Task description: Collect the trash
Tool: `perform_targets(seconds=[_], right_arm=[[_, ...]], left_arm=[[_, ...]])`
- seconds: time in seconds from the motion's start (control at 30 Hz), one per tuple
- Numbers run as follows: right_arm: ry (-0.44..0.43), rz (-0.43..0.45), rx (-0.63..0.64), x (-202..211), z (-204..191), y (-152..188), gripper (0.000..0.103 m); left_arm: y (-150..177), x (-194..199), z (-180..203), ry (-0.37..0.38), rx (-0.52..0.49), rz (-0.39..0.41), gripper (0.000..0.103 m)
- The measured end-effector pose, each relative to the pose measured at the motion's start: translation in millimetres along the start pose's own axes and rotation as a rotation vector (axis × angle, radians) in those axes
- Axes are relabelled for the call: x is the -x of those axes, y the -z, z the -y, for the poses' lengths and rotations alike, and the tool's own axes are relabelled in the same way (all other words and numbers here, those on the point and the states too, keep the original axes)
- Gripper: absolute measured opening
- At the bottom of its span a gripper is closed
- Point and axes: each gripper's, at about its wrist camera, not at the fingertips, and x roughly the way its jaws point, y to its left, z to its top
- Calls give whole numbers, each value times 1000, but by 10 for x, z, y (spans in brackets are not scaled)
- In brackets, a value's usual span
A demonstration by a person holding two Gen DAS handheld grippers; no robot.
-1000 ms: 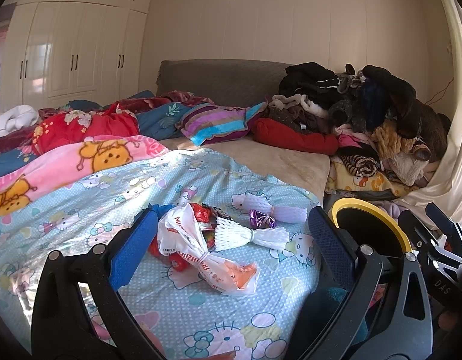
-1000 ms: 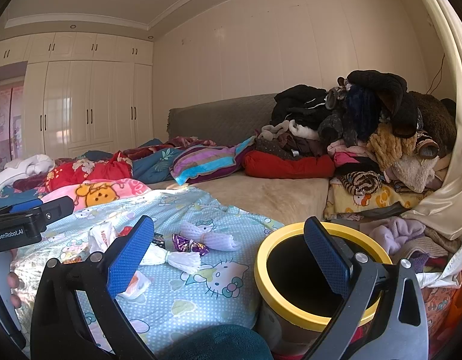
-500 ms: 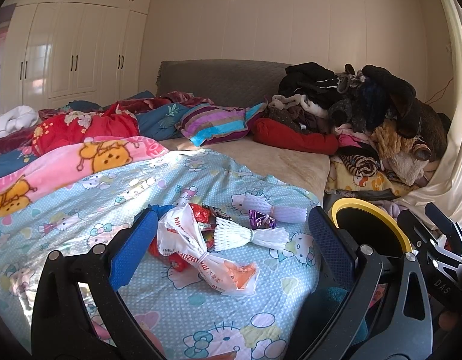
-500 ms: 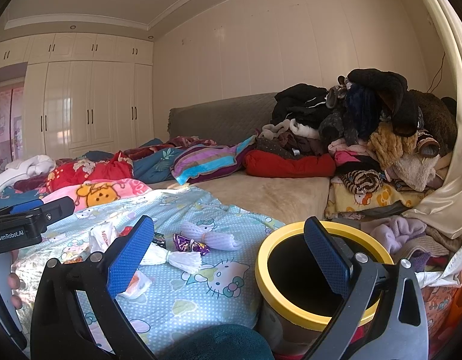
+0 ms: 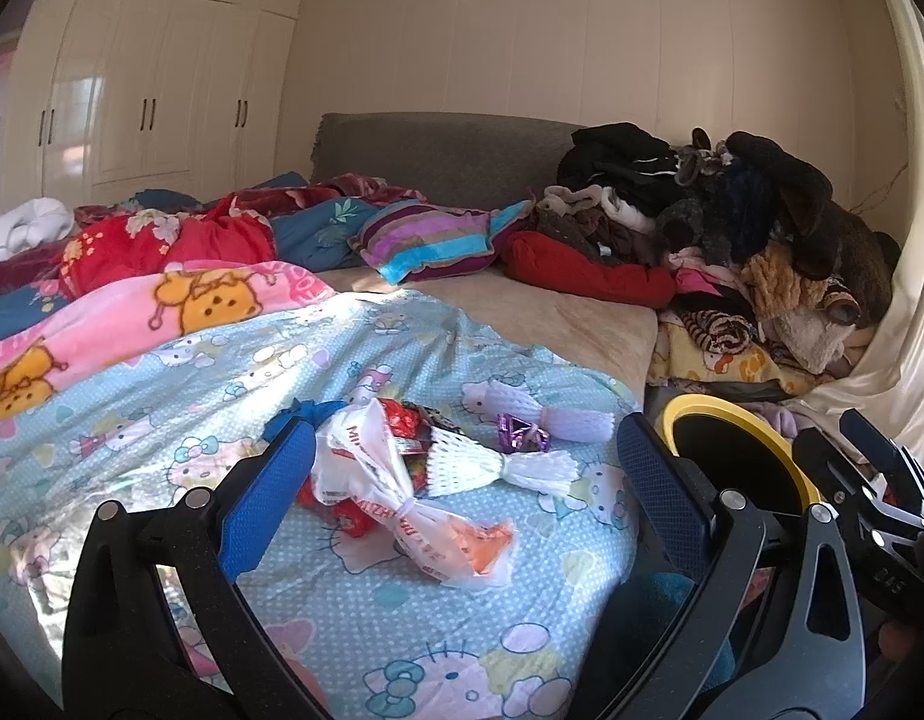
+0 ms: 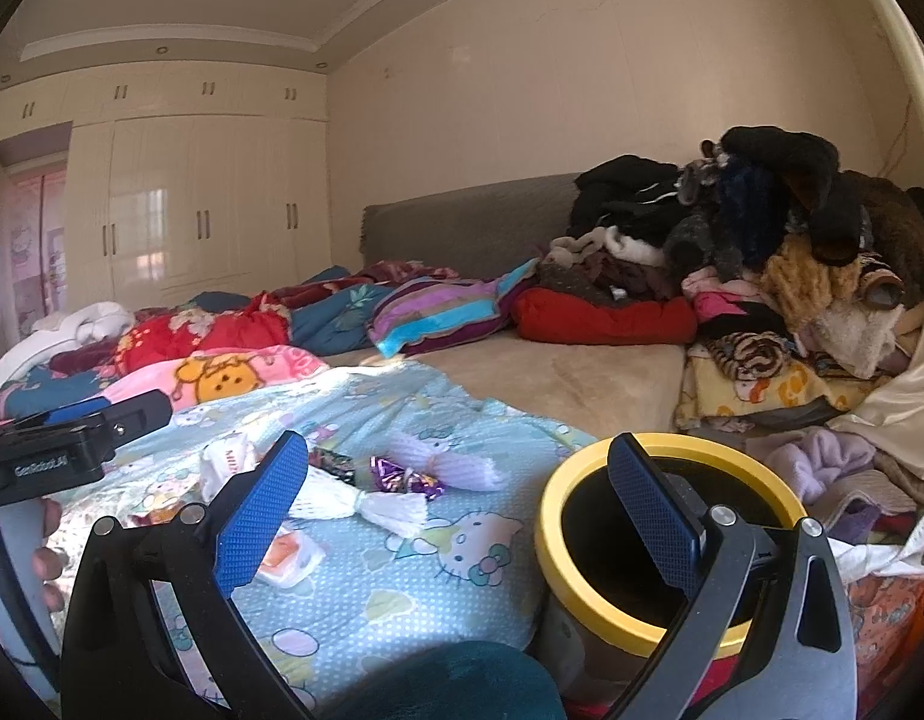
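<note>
Nothing has shifted: left claw [image 5: 462,474] hangs spread over the wrappers [image 5: 402,480] near the bed's [image 5: 402,630] right edge; right claw [image 6: 456,504], spread, frames the yellow-rimmed bin [image 6: 666,540], seemingly just beside the bed.

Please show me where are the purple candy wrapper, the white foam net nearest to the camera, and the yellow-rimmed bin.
purple candy wrapper [image 5: 522,432], left wrist view, on its crinkled middle.
white foam net [image 5: 492,465], left wrist view, on the fanned half left of its tied waist.
yellow-rimmed bin [image 6: 588,462], right wrist view, on the far-left rim.
</note>
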Motion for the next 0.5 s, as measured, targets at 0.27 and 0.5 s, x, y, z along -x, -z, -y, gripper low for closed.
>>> perform_targets(seconds=[0.27,0.5], right_arm=[[-113,-66,40,-264,-197,-46,97],[-193,-120,87,-522,-432,-72,97]], left_arm=[[-41,-57,-279,-41,57,6,92],[-62,-111,-517,-85,102,9,92]])
